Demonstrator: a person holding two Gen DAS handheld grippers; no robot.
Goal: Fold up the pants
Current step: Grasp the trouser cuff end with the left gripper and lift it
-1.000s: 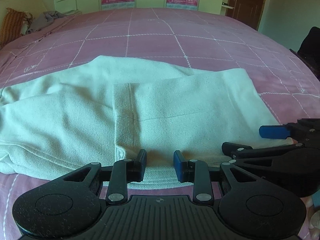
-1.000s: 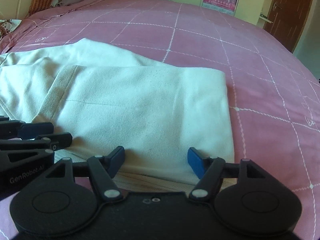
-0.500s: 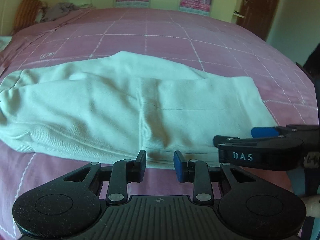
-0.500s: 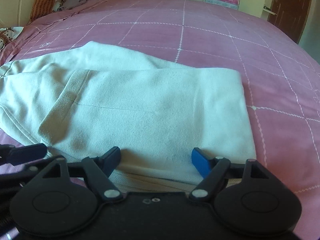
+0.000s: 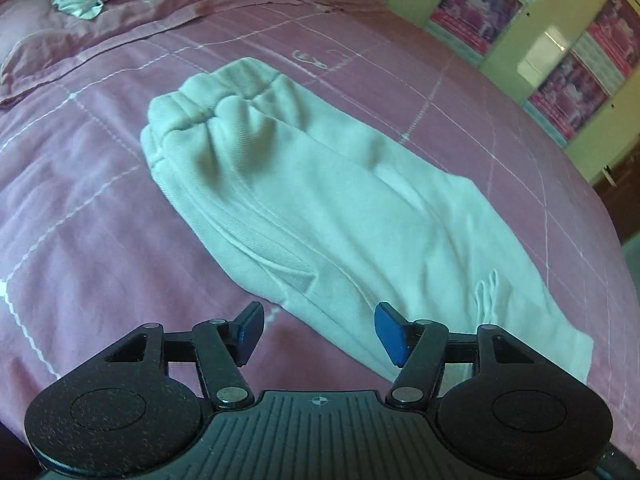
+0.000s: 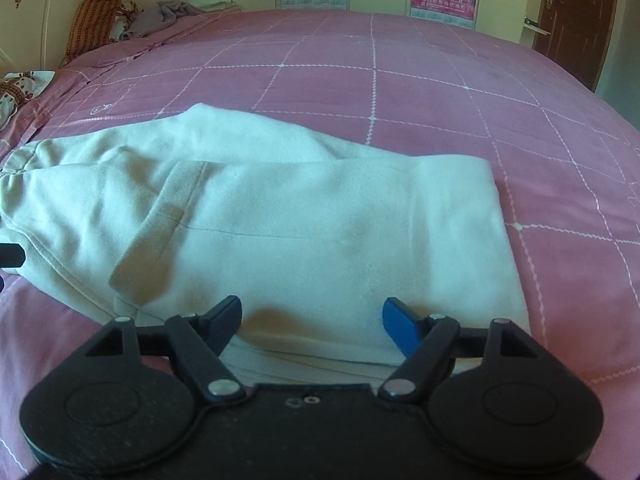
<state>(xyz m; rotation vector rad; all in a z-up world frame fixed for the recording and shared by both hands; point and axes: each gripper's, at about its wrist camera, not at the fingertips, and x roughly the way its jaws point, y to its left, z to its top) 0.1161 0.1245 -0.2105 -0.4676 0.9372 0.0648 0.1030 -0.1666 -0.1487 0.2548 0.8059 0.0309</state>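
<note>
Pale folded pants (image 6: 280, 216) lie flat on a pink checked bedspread (image 6: 440, 92). The left gripper (image 5: 318, 330) hovers at the pants' near edge, jaws opening, empty. The right gripper (image 6: 312, 322) hangs over the pants' near hem, jaws wide apart, holding nothing.

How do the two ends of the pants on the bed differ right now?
The waistband end is gathered and puckered, bunched into ridges; the folded end lies flat with a straight, clean edge. The waistband end sits farther from the right tool, while the folded end lies just ahead of it. Both are the same pale fabric on the pink bedspread.
</note>
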